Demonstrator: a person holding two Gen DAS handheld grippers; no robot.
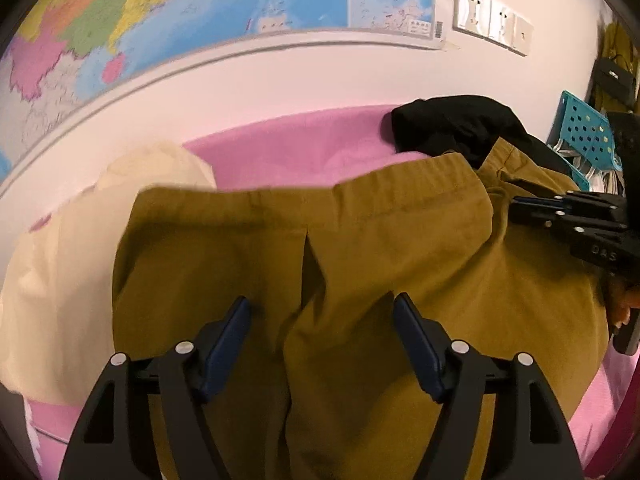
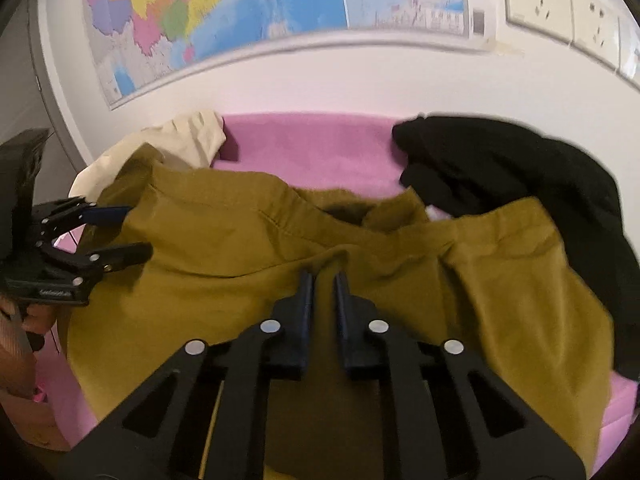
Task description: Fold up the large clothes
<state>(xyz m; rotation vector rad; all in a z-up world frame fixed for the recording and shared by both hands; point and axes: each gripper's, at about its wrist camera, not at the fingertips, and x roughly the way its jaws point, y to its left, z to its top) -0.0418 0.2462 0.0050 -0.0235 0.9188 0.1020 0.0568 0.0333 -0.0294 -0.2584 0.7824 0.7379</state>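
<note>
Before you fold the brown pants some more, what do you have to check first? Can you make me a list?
1. Right gripper pinching the brown pants: ok, fabric sits between nearly shut jaws.
2. Left gripper gripping: not ok, jaws wide open above the cloth.
3. Pants lying flat: not ok, bunched at the waistband.
4. Black garment clear of the pants: not ok, they overlap.
5. Cream garment clear: not ok, partly under the pants.
6. Free pink surface behind: ok.

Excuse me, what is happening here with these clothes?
A person with a gripper in each hand is folding mustard-brown trousers on a pink surface. The right gripper is pinched on a fold of them; the left gripper is open above them. Cream and black garments lie beside.
</note>
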